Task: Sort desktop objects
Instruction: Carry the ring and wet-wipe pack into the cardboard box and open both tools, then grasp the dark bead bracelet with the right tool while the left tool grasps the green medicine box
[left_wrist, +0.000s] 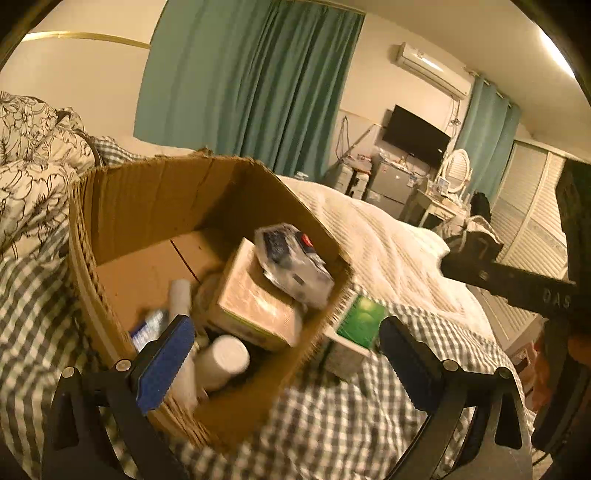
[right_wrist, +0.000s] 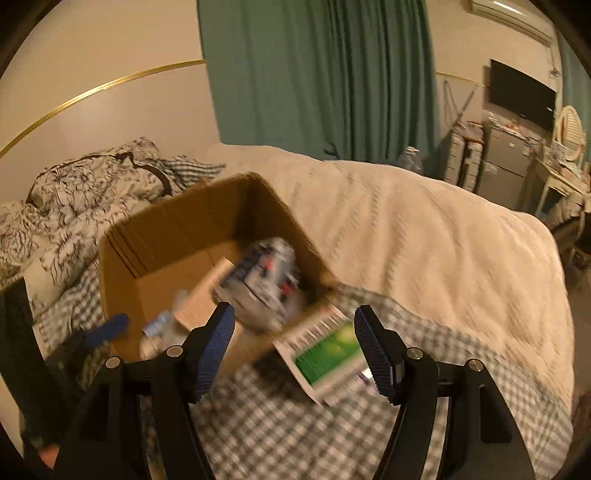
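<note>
An open cardboard box stands on a checked bedsheet. Inside lie a tan carton, a grey-white plastic packet on top of it, a white bottle and a small blue-labelled item. A green and white box lies on the sheet just outside the box's right wall. My left gripper is open and empty over the box's near corner. My right gripper is open and empty, just above the green and white box and beside the cardboard box.
A floral duvet is heaped at the left behind the box. A cream blanket covers the far part of the bed. Teal curtains, a television and a dressing table stand at the far wall. The right gripper's arm shows at the right.
</note>
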